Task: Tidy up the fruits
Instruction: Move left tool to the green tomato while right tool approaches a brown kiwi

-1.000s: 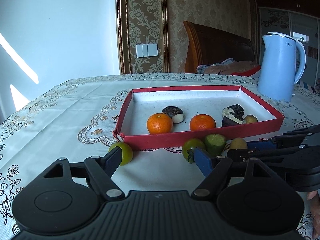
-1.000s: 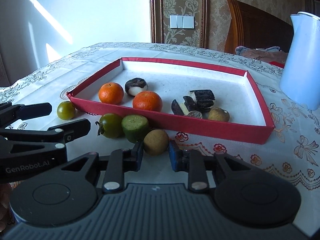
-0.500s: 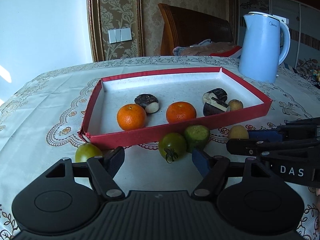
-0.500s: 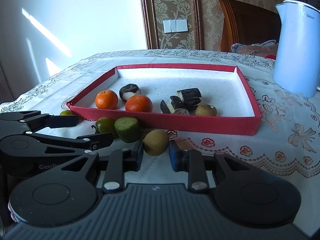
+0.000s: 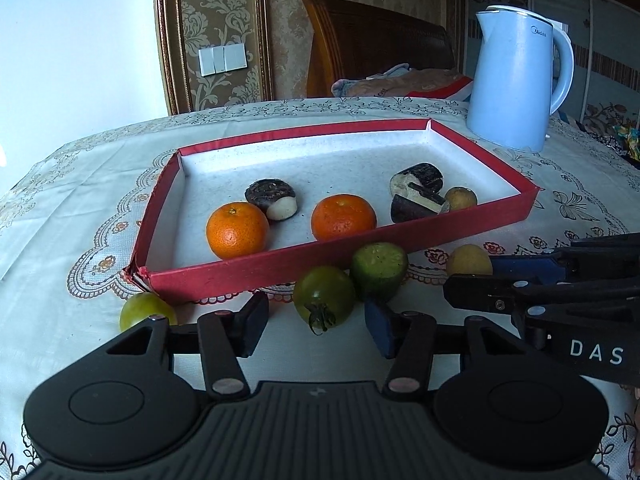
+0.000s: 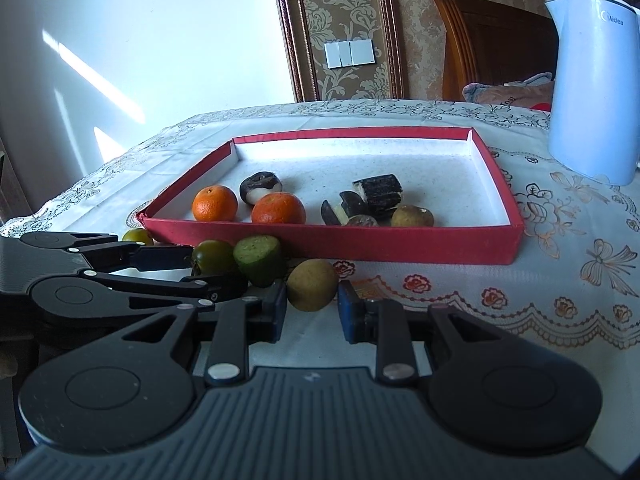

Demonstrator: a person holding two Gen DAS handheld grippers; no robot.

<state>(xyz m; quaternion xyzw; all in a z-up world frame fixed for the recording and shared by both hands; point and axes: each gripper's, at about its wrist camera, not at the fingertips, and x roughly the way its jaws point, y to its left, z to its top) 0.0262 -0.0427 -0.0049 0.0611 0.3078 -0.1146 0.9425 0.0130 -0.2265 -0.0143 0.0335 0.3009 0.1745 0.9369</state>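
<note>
Fruits are split between the red tray (image 5: 404, 242) and the table (image 5: 60, 240): two oranges (image 5: 237, 230) and some dark cut pieces lie inside the tray, while a dark green tomato (image 5: 324, 296), a cut green fruit (image 5: 379, 266), a yellow-brown fruit (image 6: 312, 285) and a pale green fruit (image 5: 146, 310) are left on the table just beside the tray's near wall. The step in hand is judged to be the pick-up of two of these at once. The left hand-held gripper (image 5: 316, 328) is being closed with the tomato between its jaws, the pads not yet pressed on it. The right hand-held gripper (image 6: 312, 312) is pressed together as far as it goes, and the yellow-brown fruit is seen at its tips; a firm pinch cannot be confirmed. Next, a completed squeeze on the tomato is called for, then a lift over the near wall into the tray.
</note>
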